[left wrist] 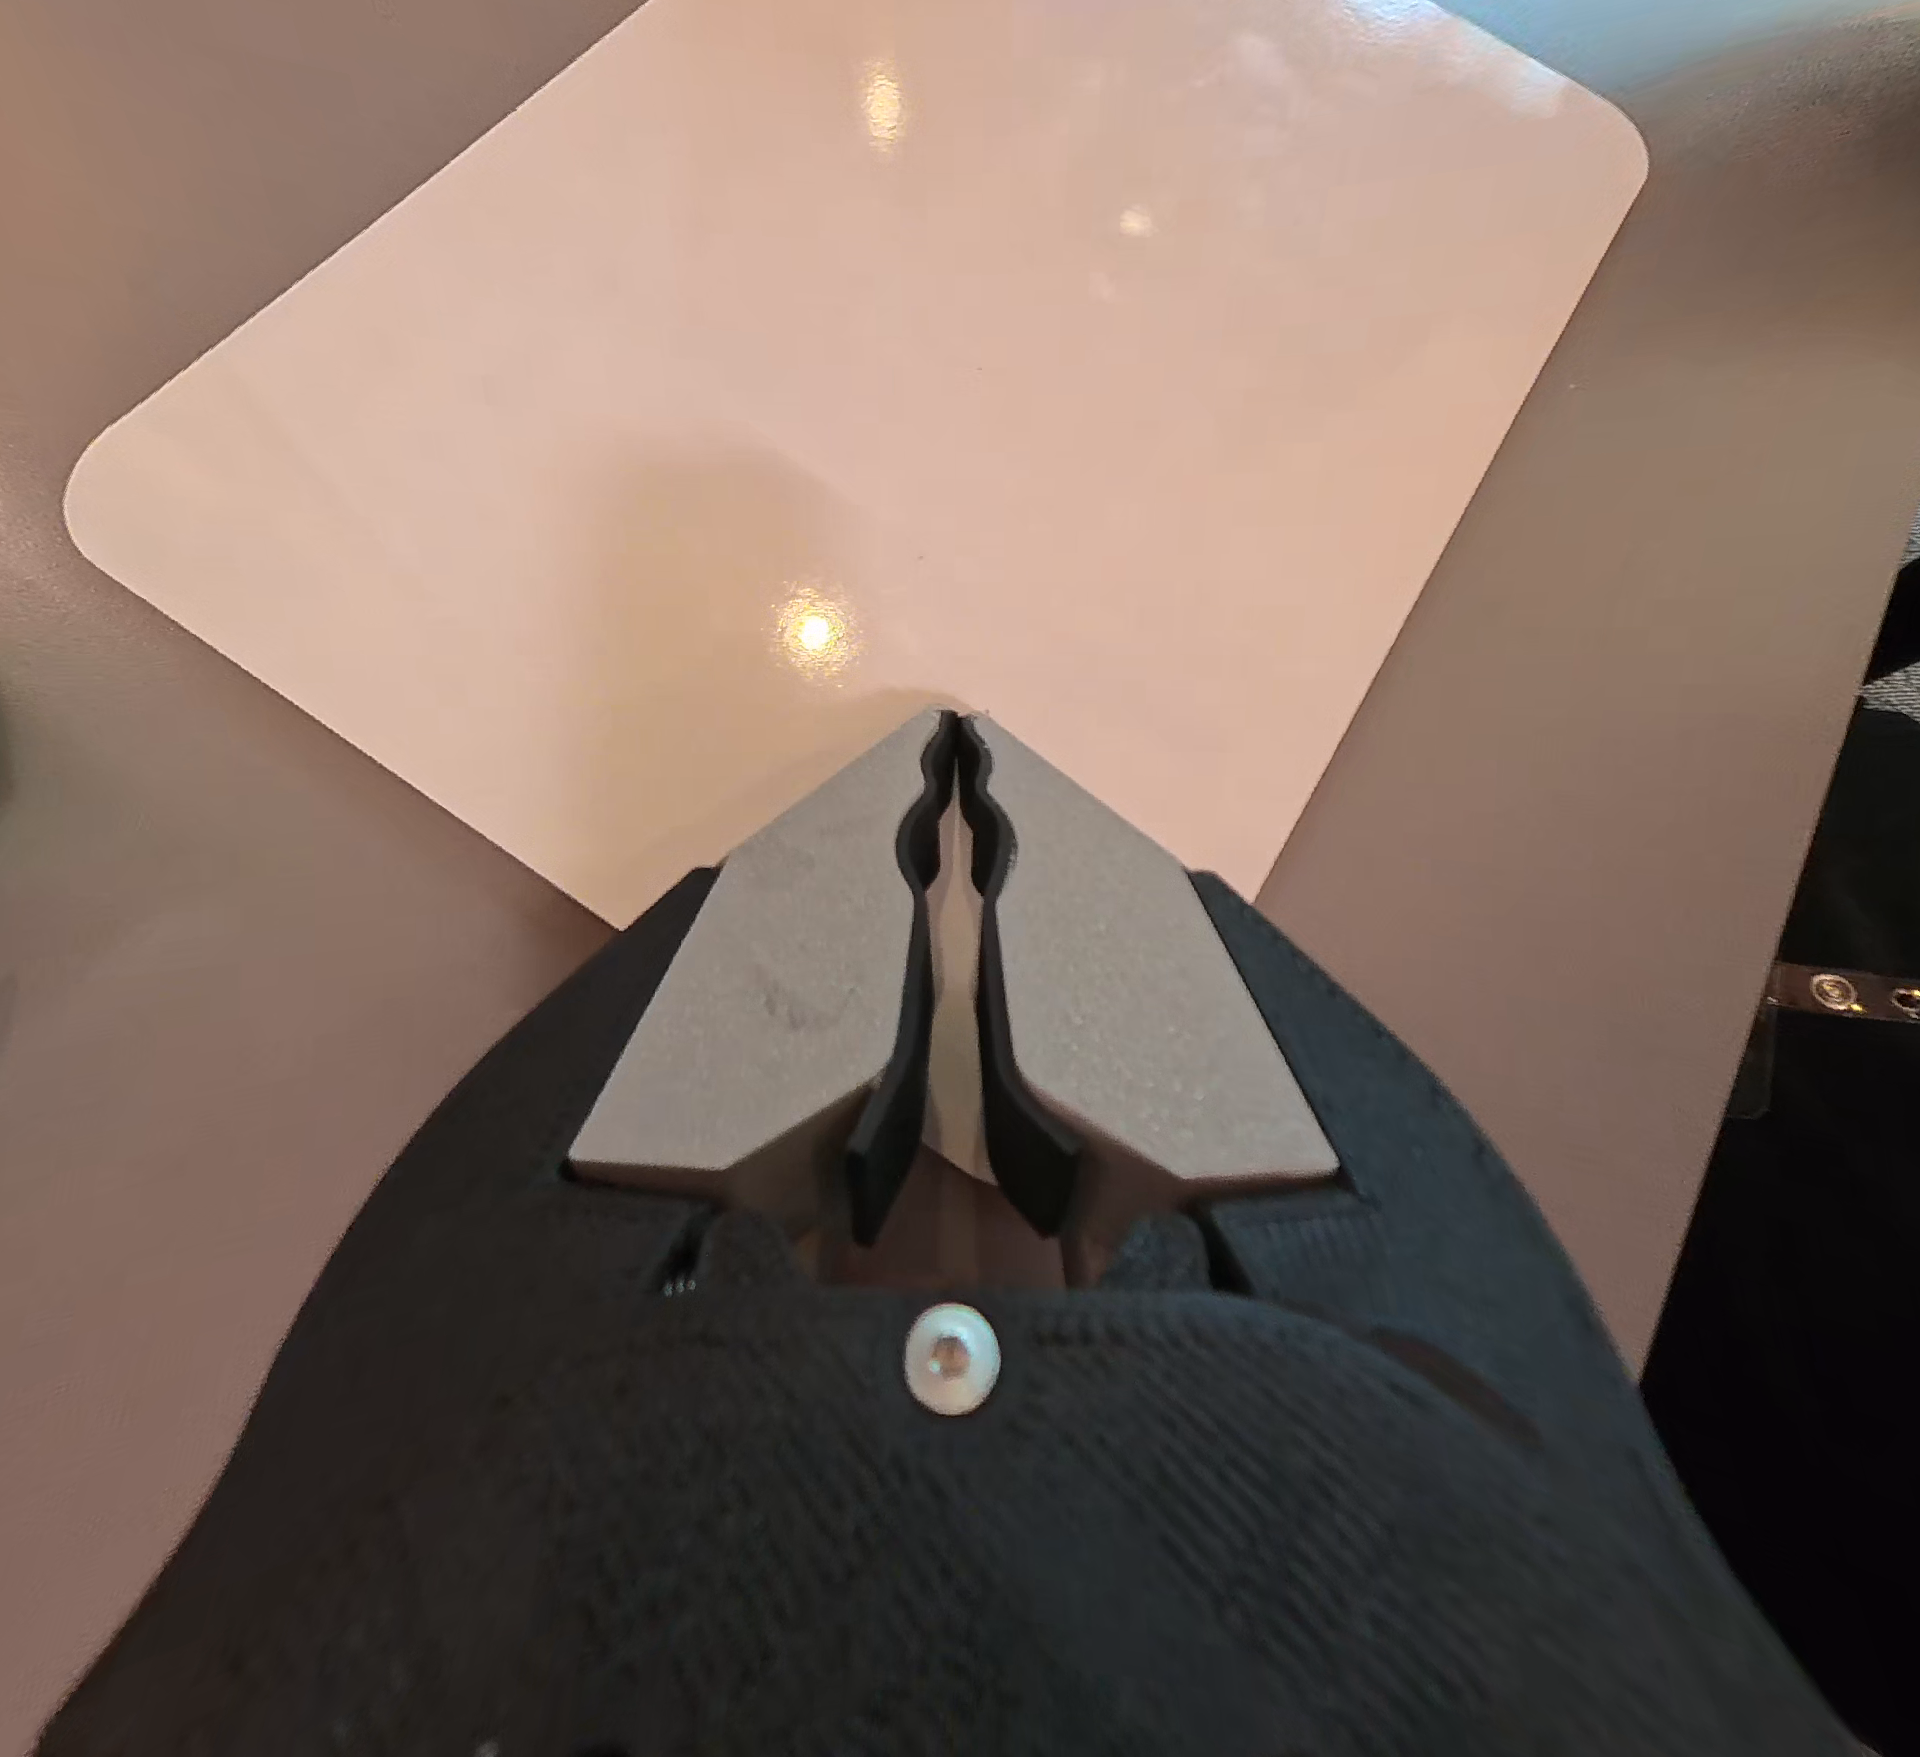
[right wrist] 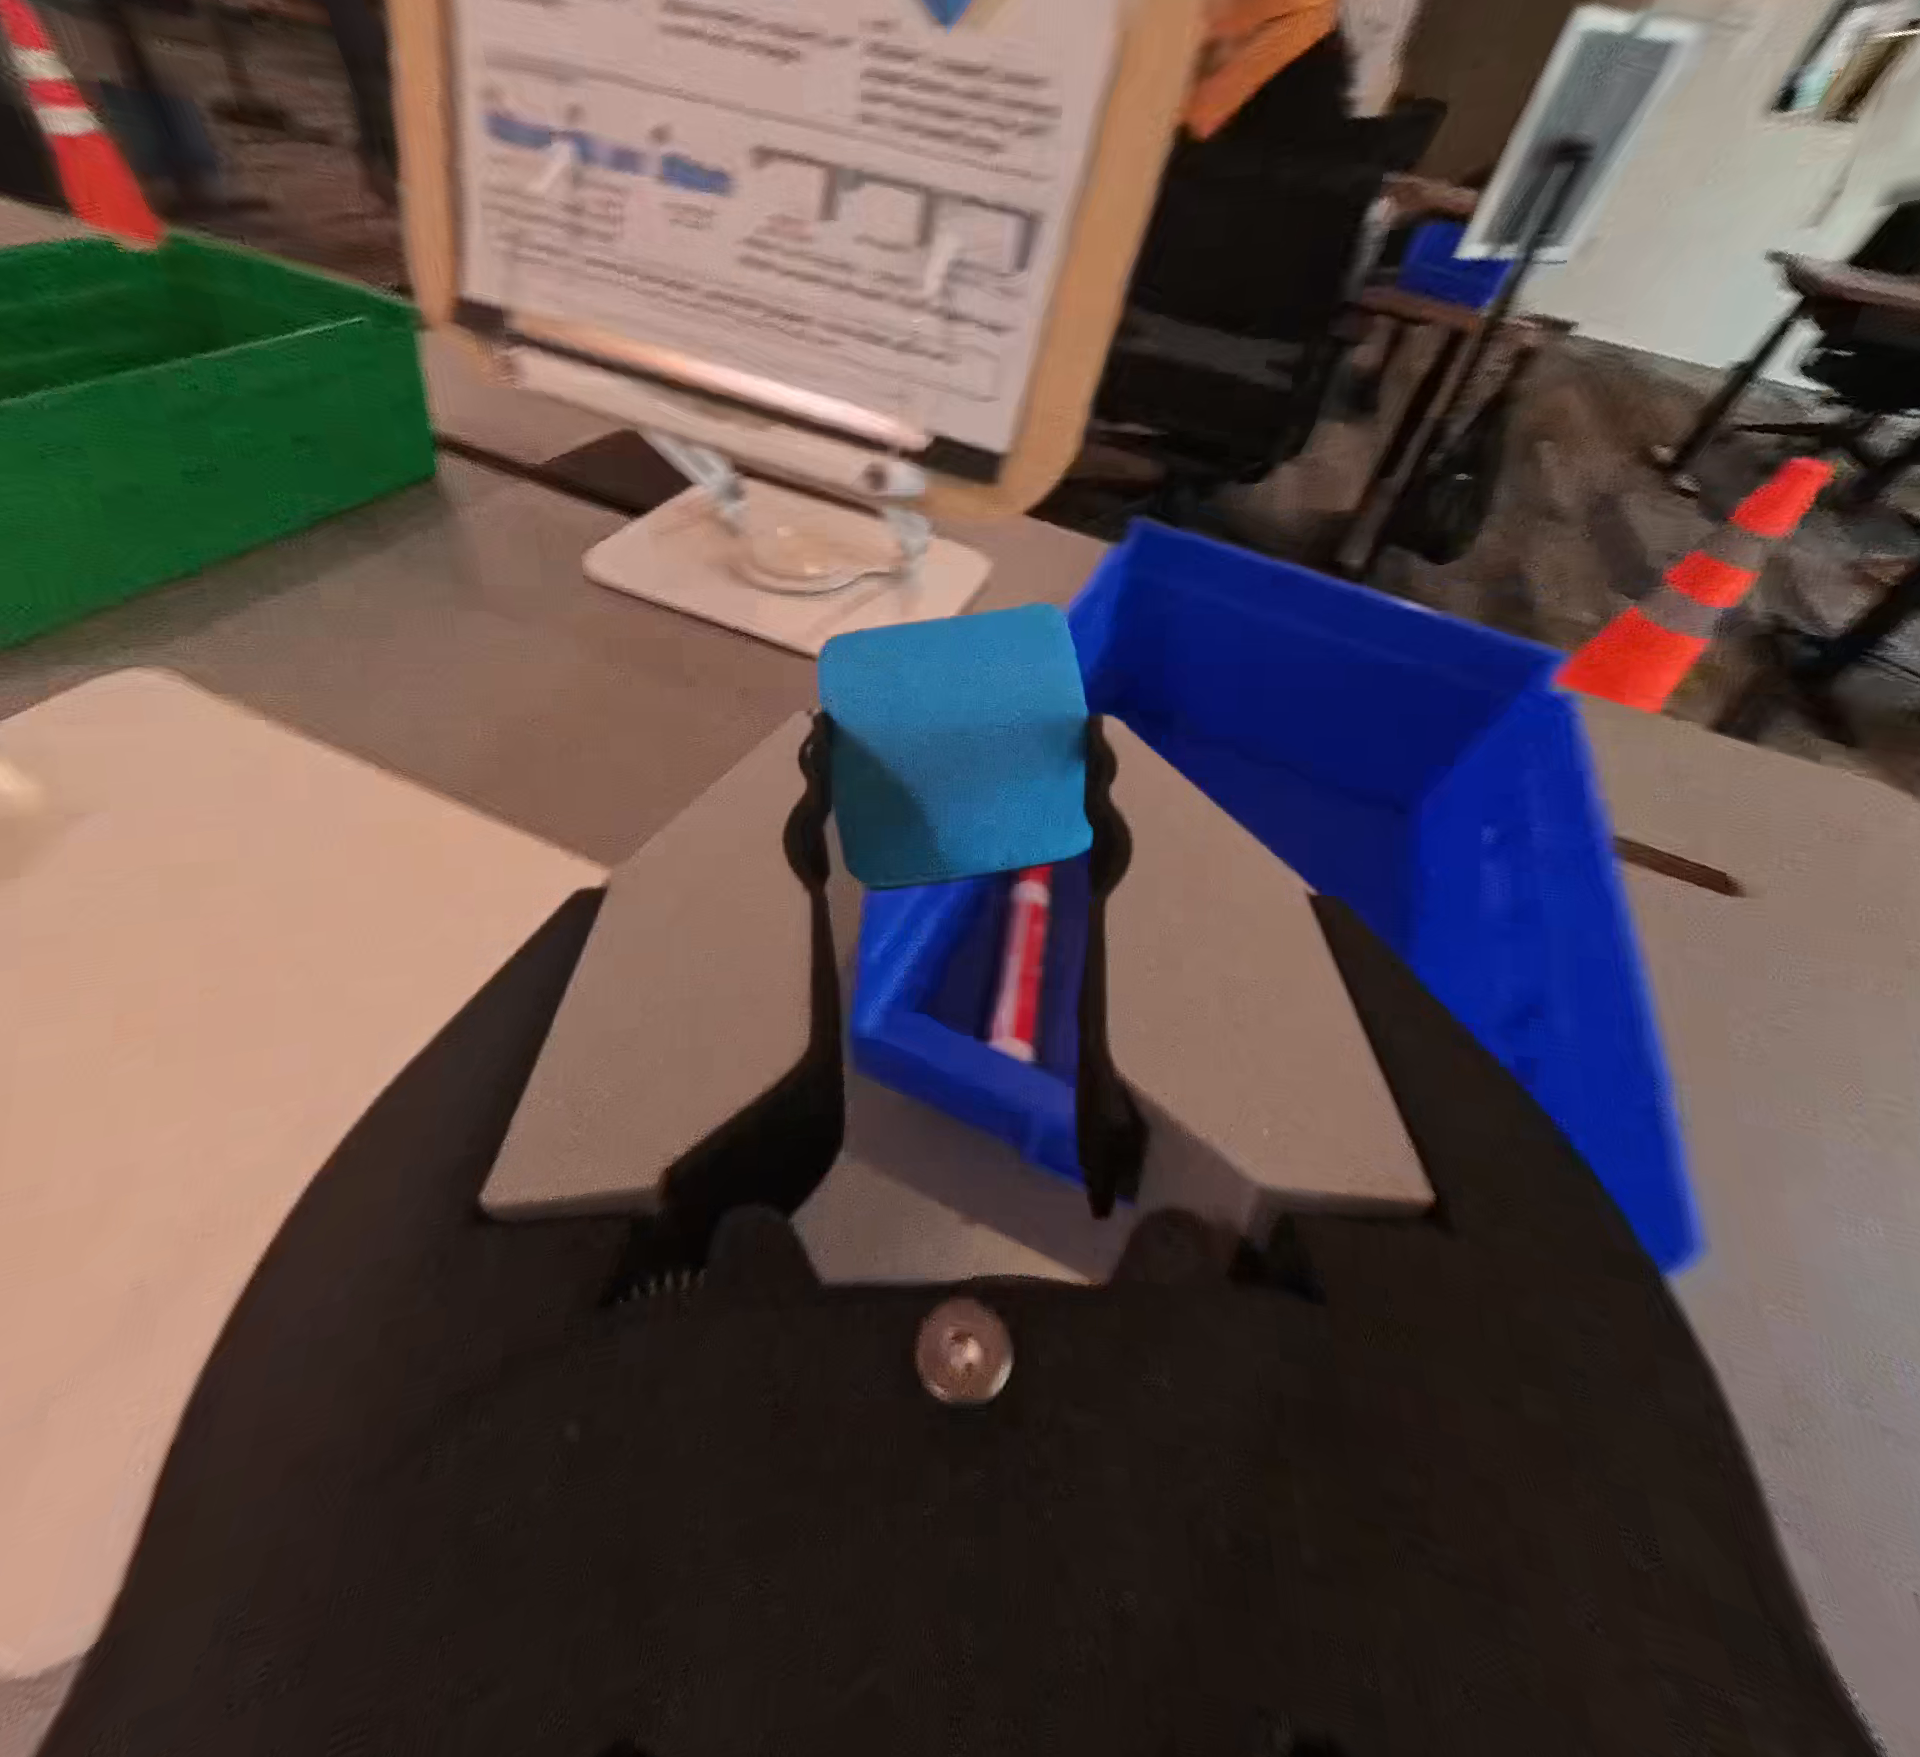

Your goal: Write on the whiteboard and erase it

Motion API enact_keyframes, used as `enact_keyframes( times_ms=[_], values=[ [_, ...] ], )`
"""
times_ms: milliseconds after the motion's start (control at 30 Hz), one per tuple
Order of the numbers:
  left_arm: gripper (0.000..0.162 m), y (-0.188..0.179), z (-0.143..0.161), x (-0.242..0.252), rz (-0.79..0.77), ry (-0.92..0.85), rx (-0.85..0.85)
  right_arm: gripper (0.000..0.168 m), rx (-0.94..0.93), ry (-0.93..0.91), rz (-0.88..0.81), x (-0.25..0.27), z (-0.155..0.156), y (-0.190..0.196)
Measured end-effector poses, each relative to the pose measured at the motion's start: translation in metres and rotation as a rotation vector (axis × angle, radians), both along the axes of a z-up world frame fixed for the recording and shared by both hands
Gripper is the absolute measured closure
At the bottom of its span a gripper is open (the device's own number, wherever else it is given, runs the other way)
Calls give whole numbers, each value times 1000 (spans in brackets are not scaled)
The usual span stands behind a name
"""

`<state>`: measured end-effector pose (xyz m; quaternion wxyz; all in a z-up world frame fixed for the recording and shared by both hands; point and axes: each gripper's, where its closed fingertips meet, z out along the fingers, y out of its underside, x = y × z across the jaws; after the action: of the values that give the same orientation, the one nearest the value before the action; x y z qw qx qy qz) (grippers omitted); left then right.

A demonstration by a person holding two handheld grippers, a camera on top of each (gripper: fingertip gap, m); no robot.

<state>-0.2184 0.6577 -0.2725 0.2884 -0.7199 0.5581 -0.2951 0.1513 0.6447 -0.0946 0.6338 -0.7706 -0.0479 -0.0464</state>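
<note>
The right tool (right wrist: 954, 777) is gripping a blue eraser (right wrist: 951, 746) above the blue bin (right wrist: 1455, 834); the left tool (left wrist: 956, 728), closed and empty, is hovering over the whiteboard (left wrist: 831, 336).

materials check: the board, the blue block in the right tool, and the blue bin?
Whiteboard: smooth, glossy, pale sheet; lamp reflections show on it. Could be coated metal or plastic.
Blue block, held in the right tool: matte, fine-grained face, rounded corners. Likely foam or felt.
Blue bin: rigid, thin-walled, even colour, slight sheen. Probably moulded plastic.
</note>
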Motion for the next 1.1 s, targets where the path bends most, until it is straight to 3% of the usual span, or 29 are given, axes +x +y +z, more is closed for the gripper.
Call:
enact_keyframes(
  times_ms=[67,167,367,533,600,767,933,1100],
  values=[
    [162,0,0,0,0,1,4,122,-8,23,-152,55,14,7],
    [162,0,0,0,0,2,9,121,-123,59,-280,112,-1,30],
    [162,0,0,0,3,-1,-4,121,-507,-149,-516,170,-87,62],
    [162,0,0,0,6,-2,-7,118,-809,-32,-490,178,-160,62],
    [162,0,0,0,6,-2,-5,115,-863,6,-466,175,-172,58],
    [162,0,0,-1,8,-1,3,105,-679,-31,-429,161,-122,58],
    [162,-3,3,4,-11,5,18,99,-406,41,-212,76,-52,57],
    [162,32,57,39,109,-120,223,100,-79,-4,14,-36,6,53]
  ],
)
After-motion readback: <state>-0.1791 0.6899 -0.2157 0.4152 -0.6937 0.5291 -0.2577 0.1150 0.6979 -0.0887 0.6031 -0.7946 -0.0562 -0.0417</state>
